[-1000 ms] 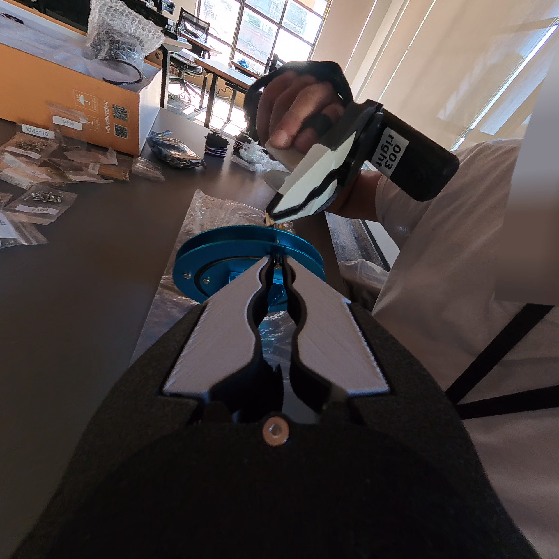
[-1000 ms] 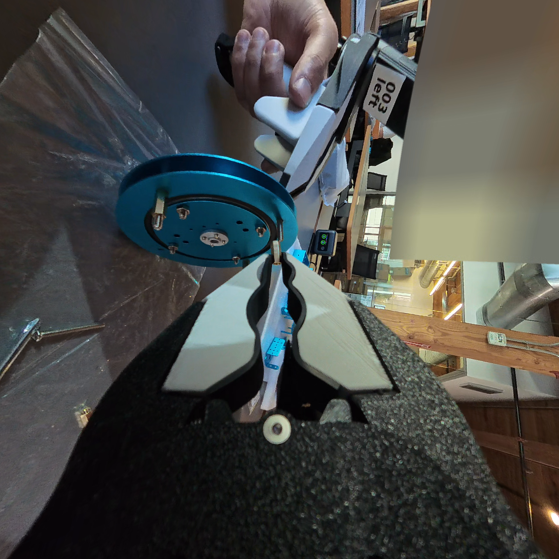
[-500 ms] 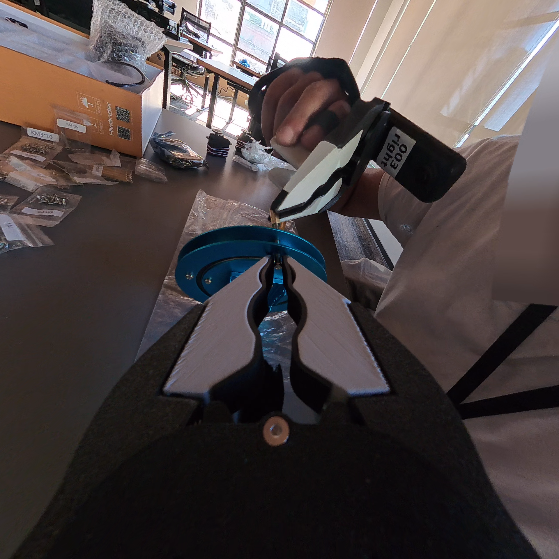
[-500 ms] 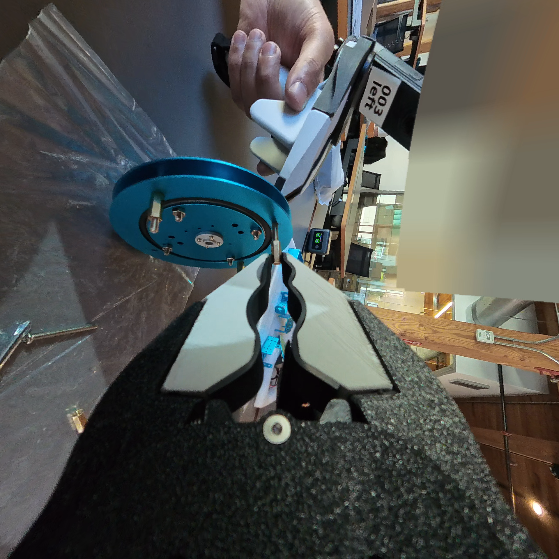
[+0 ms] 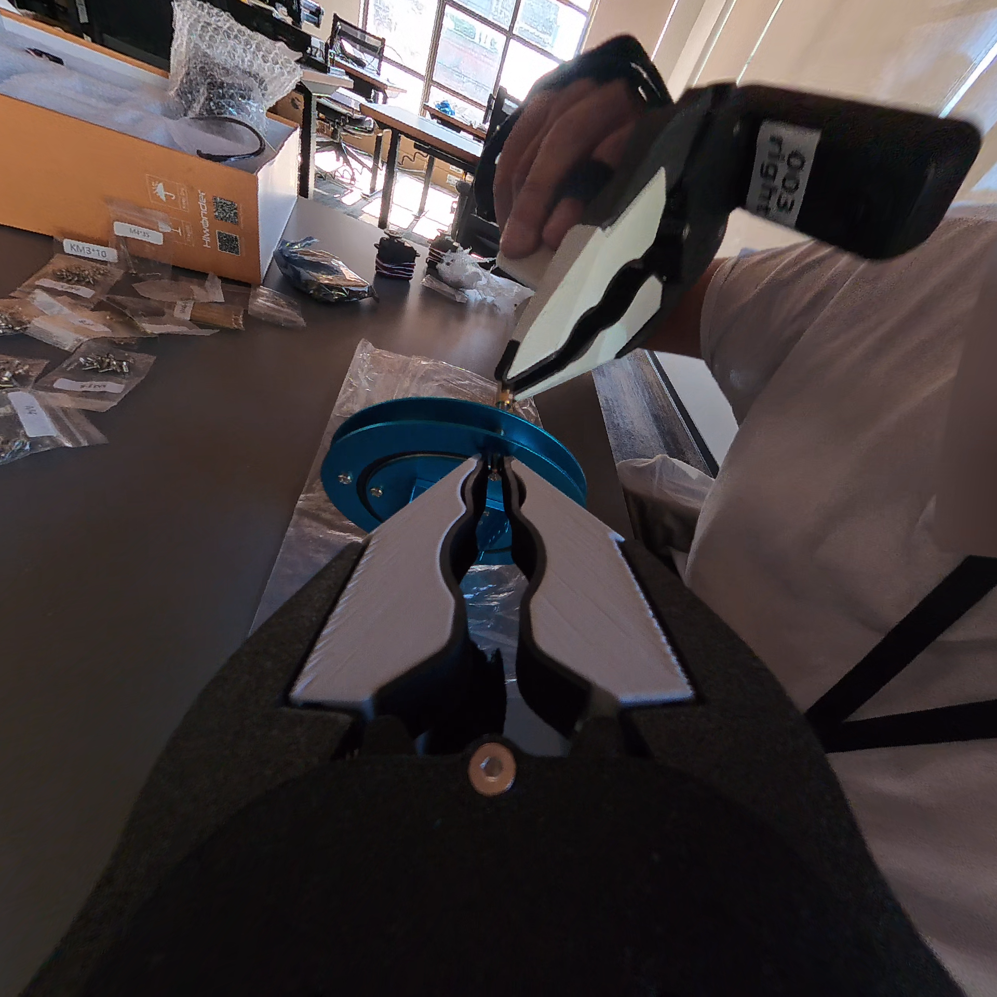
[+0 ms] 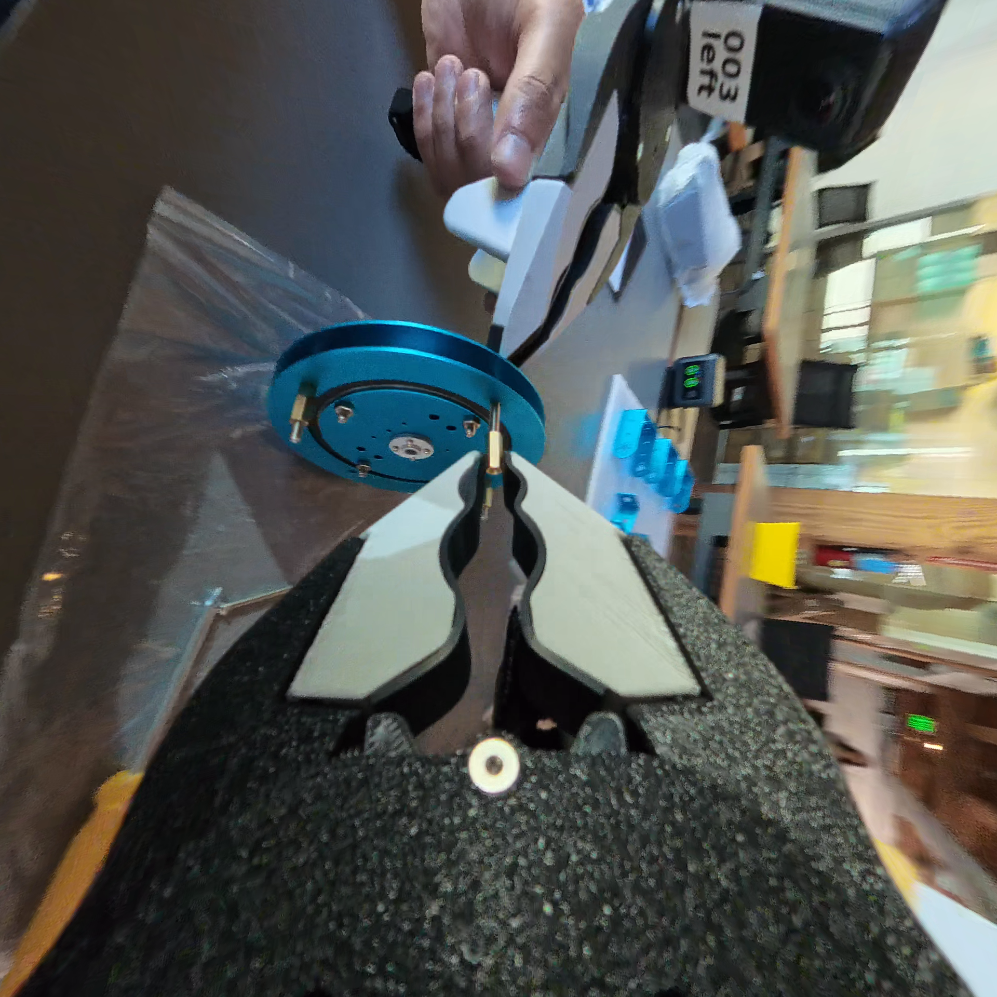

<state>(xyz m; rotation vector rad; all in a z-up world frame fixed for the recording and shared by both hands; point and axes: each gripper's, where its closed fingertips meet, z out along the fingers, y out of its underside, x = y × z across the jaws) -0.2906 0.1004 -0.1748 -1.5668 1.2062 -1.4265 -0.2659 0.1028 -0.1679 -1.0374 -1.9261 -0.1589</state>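
The left tool (image 5: 492,465) is closed narrow on the near rim of a blue disc (image 5: 410,439), holding it tilted above a clear plastic sheet (image 5: 388,372) on the dark bench (image 5: 162,485). The right tool (image 6: 492,465) is pinched on a brass standoff (image 6: 493,445) that stands out from the disc's face.

The right wrist view alone shows that face: a second standoff (image 6: 298,418) near the far rim, small screws around a black ring, and a silver hub (image 6: 411,448) at the centre. It also shows a loose long screw (image 6: 216,607) lying on the sheet.

The left wrist view shows only the disc's edge and underside. In it the right tool's tips (image 5: 507,386) come down onto the standoff's top, and behind lie labelled bags of screws (image 5: 81,302), an orange box (image 5: 135,183) and bubble wrap (image 5: 226,59).
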